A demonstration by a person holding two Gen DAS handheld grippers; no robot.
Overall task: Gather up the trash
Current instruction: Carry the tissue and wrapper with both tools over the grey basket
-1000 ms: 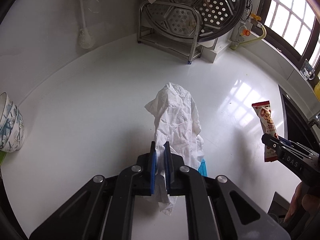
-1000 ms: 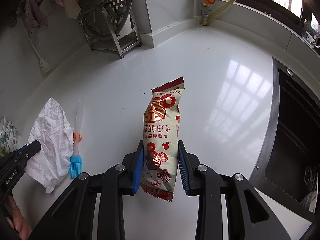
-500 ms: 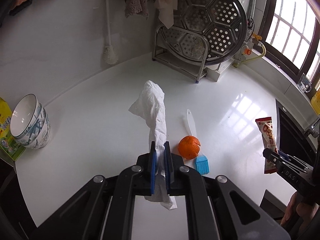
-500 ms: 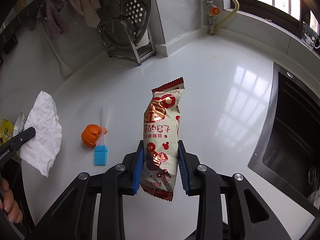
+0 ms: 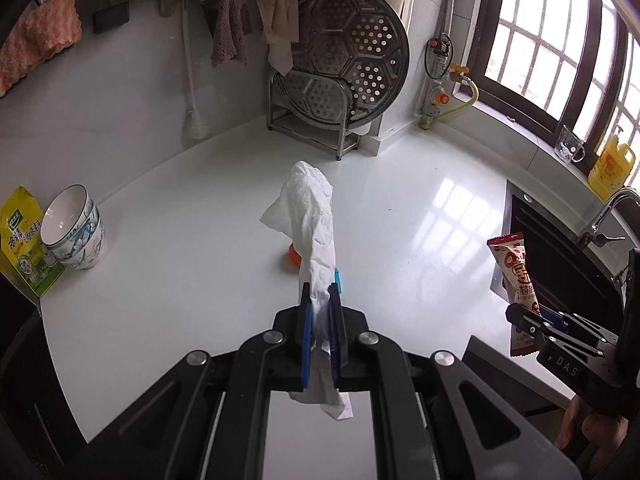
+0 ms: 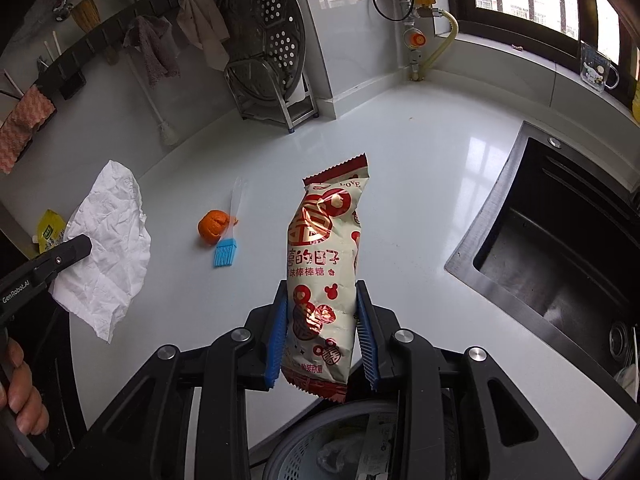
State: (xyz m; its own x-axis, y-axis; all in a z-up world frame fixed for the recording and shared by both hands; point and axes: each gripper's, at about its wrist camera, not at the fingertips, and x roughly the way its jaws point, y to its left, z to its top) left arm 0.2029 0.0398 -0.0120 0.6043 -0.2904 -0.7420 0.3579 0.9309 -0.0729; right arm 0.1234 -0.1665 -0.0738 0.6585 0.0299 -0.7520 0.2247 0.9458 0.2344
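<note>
Fingers of my left gripper [image 5: 320, 300] pinch the crumpled tissue [image 5: 310, 216] and my right gripper [image 6: 322, 320] clamps the snack wrapper [image 6: 326, 264], both lifted above the bench [image 6: 420, 184] for binning.

In the left wrist view, the tissue [image 5: 314, 216] hides most of the orange peel [image 5: 294, 255].

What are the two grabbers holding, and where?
The left gripper pinches a tissue near its lower end; the right gripper clamps a snack packet around its lower half.
</note>
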